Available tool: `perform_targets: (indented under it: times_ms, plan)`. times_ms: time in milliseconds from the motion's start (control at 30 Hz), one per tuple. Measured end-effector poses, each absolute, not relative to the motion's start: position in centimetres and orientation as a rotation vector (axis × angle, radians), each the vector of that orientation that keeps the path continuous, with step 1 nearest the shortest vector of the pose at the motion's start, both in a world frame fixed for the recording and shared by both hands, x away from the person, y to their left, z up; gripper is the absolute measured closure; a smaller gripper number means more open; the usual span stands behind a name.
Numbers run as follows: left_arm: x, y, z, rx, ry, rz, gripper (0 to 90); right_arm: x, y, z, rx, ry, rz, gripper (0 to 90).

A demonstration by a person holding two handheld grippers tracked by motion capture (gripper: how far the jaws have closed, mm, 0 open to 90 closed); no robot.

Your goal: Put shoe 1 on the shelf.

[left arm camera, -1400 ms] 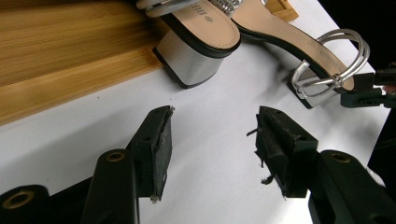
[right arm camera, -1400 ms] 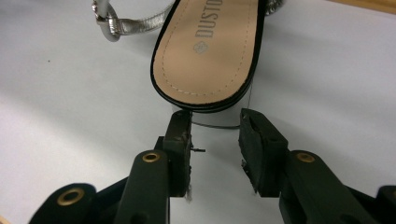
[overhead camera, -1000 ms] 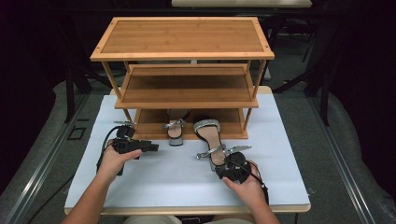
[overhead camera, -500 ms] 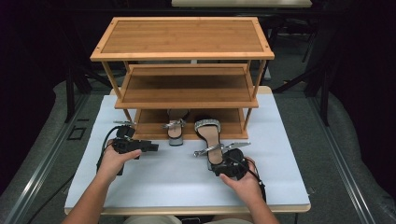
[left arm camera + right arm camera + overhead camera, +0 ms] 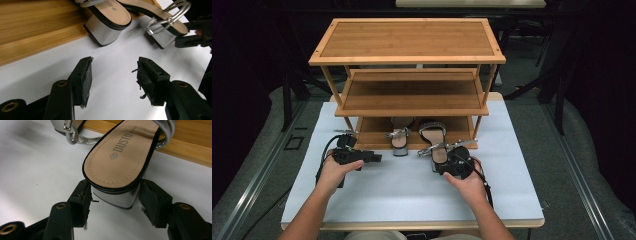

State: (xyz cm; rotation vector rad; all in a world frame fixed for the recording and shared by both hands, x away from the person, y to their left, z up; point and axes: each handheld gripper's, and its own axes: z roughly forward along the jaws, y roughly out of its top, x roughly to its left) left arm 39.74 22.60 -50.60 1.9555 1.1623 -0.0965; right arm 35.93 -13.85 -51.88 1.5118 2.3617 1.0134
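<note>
On the white counter (image 5: pixel 412 200), at the front edge of the bamboo shoe rack's (image 5: pixel 407 42) bottom shelf (image 5: pixel 372 136), straddles the block heel of the silver sandal (image 5: pixel 117 160) with the right gripper (image 5: pixel 113 192), fingers (image 5: pixel 82 197) just opened and standing close on either side of the heel without clamping it. Keeps that sandal's toe on the shelf, its heel on the counter. Holds the left gripper (image 5: pixel 113 72) low over bare counter near the second sandal (image 5: pixel 110 15), fingers wide and empty.
</note>
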Motion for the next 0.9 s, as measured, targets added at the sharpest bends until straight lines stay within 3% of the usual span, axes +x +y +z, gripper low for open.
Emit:
perform_targets:
  times_ms: [900]
  plan:
    - [40.1,23.1,-51.4,1.947,1.196,-0.091,46.2,42.3,-12.2,-51.5,1.533,2.302,0.963,44.9]
